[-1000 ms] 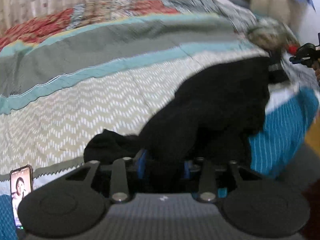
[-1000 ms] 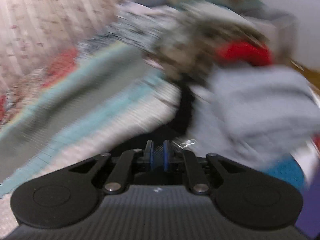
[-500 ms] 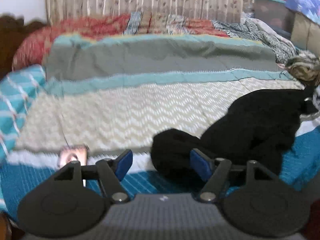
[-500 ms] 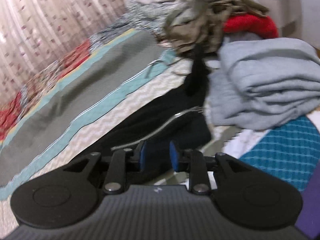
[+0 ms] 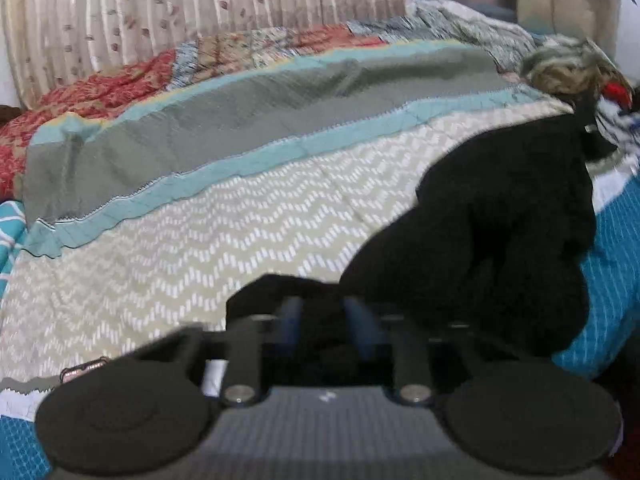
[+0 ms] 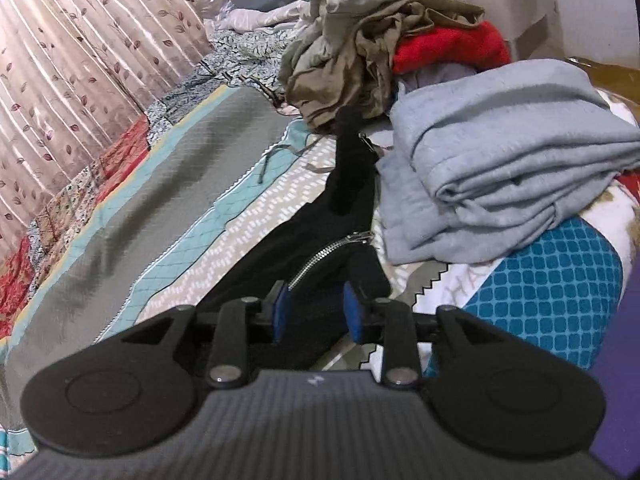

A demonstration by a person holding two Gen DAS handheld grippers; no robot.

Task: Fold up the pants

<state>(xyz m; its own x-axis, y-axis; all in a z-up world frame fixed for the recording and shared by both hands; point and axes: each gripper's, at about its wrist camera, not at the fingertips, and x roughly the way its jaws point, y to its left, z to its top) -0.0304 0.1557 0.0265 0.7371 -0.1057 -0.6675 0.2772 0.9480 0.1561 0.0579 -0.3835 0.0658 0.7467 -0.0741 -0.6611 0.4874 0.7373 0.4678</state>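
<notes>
Left gripper [image 5: 318, 316]: jaws just clamped on black pants [image 5: 500, 240].
Right gripper [image 6: 316, 308]: jaws opening, half apart, pants' zipper end between.
Alongside: grey folded blanket [image 6: 500, 152], clothes heap [image 6: 360, 40].

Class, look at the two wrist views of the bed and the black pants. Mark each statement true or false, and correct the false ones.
1. The pants lie neatly folded. False: they are bunched up on the quilt.
2. The left tongs are shut on black cloth. True.
3. A zipper shows ahead of the right tongs. True.
4. The right tongs are clamped fully shut. False: their blue pads stand apart, with pants cloth between them.
5. The grey folded cloth lies on top of the pants. False: it sits beside them.
</notes>
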